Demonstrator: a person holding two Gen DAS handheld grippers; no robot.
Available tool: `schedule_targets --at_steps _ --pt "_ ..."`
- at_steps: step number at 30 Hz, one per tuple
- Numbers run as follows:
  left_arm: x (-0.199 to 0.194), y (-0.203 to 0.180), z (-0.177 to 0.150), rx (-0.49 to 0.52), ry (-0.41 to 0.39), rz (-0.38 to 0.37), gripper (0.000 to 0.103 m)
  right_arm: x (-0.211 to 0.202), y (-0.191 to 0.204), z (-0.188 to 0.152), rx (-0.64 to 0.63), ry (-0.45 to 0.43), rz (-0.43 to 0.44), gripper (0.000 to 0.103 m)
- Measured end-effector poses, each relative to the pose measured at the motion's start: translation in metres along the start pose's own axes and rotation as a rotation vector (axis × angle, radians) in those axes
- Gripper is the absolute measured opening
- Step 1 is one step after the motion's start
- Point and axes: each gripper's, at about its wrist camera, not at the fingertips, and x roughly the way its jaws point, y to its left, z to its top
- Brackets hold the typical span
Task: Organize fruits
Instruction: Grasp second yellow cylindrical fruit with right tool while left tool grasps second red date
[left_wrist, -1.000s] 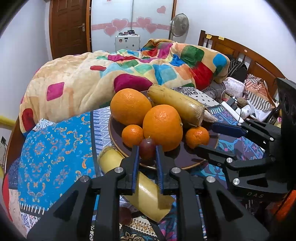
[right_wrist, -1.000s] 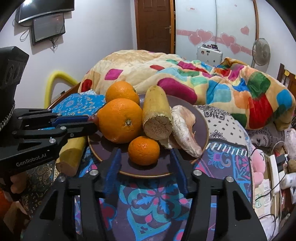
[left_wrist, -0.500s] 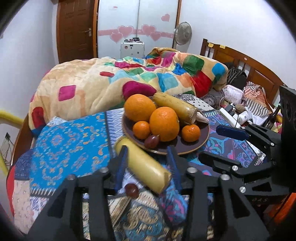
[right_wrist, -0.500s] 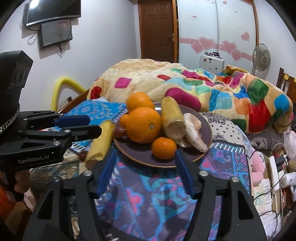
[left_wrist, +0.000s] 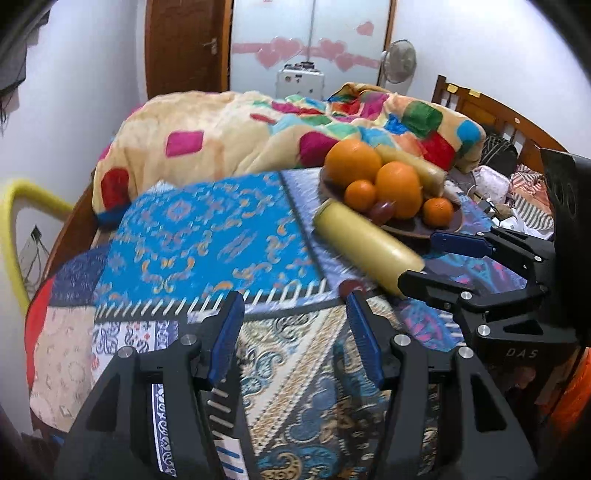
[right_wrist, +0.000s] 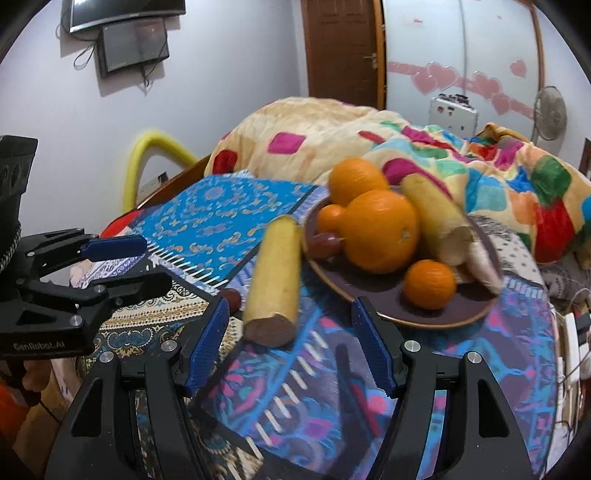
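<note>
Left gripper (left_wrist: 293, 317): bottom centre of the left wrist view, jaws wide apart, holding nothing. It hangs over the patterned cloth (left_wrist: 207, 240) that covers the bed. In the right wrist view the same gripper sits at the left edge of the frame.

Right gripper (right_wrist: 288, 326): bottom centre of the right wrist view, jaws wide apart, holding nothing. In the left wrist view it sits at the right edge of the frame.

Loose grape (right_wrist: 231, 297): on the cloth, just beyond the left finger (right_wrist: 205, 345) of the right gripper and beside the near end of the loose yellow cylinder (right_wrist: 275, 275).

Loose yellow cylinder: lies on the cloth in the centre of the right wrist view. Its far end is at the plate rim; whether they touch cannot be told.

Plate (right_wrist: 373, 299): dark brown, centre right of the right wrist view. It carries two large oranges (right_wrist: 380, 230), two small oranges (right_wrist: 428, 284), a grape (right_wrist: 321, 245), a second yellow cylinder (right_wrist: 436, 212) and a pale piece that is blurred.

Quilt (right_wrist: 443, 147): multicoloured, heaped behind the plate.

Door (right_wrist: 341, 48): brown, top centre, in the far wall.
</note>
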Motion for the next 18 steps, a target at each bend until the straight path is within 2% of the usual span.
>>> schedule_targets --at_steps 3,5,12,18 --pt "0.005 0.005 -0.005 -0.008 0.009 -0.005 0.057 0.009 0.002 0.0 -0.005 0.03 0.016 0.052" --pt "0.006 0.005 -0.007 -0.007 0.013 -0.012 0.057 0.012 0.002 -0.001 -0.005 0.052 0.033 0.034" --pt "0.002 -0.005 -0.013 0.007 0.02 -0.026 0.057 -0.006 -0.004 -0.016 0.001 0.041 0.044 0.033" --pt "-0.009 -0.015 -0.019 0.004 0.02 -0.045 0.057 -0.046 -0.014 -0.047 0.012 0.042 0.018 0.033"
